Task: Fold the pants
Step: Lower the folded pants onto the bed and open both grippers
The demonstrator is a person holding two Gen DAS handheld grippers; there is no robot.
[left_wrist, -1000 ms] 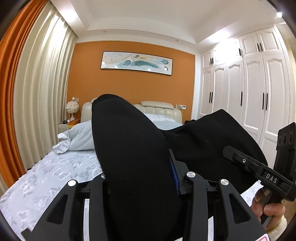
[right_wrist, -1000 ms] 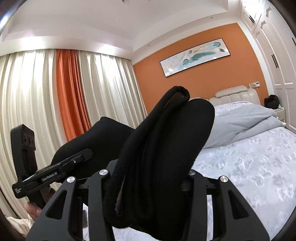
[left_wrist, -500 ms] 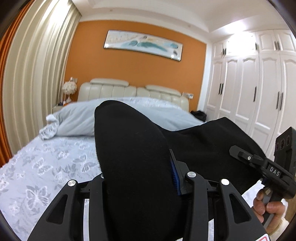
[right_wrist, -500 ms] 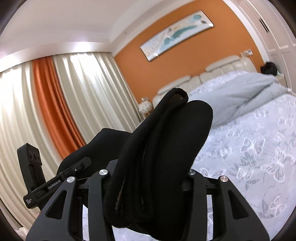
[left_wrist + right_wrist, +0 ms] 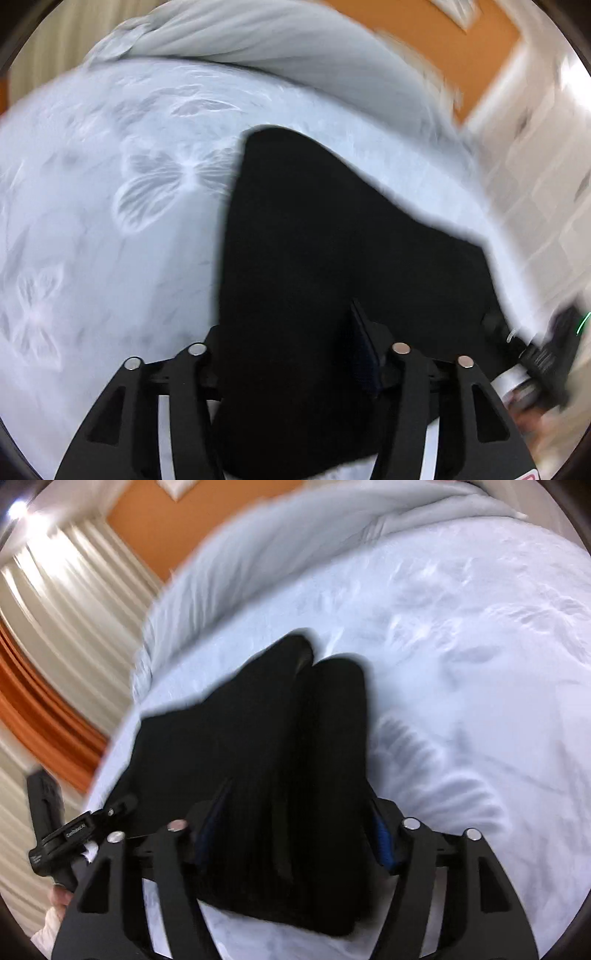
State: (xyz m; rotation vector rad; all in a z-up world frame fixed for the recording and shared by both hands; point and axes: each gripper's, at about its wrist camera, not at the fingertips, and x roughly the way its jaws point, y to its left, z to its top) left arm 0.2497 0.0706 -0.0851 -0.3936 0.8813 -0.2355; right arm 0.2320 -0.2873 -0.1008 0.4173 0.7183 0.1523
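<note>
Two hand-held grippers: the left hand-held gripper point(image 5: 295, 354) and the right hand-held gripper point(image 5: 291, 834) are each seen clenched on a bunched end of the black pants point(image 5: 332, 236), the cloth being pinched between the blue-padded fingers.

Pants, place: the garment is held just above the bed point(image 5: 92, 240), stretched between the two grips; whether its lower part already touches the bed cannot be told through the motion blur.

Pants, long axis: the length appears to run crosswise from one grip to the other, roughly parallel to the bunched grey duvet point(image 5: 258, 40) at the far side of the bed; a stiff bunch of cloth points forward out of each gripper, toward that duvet.

Layers: in the right wrist view several stacked layers are seen in the pinch, so the pants are judged to be doubled at least once.

Step in hand: the held garment is judged to be on its way down to the bed for laying out.

Next move: the cloth is best lowered level and kept taut between the grips, the hanging part being set down first, on the near side of the duvet; both grips would be released only once the layers lie flat and aligned.

Risk: uneven lowering could let the layers slide apart.
</note>
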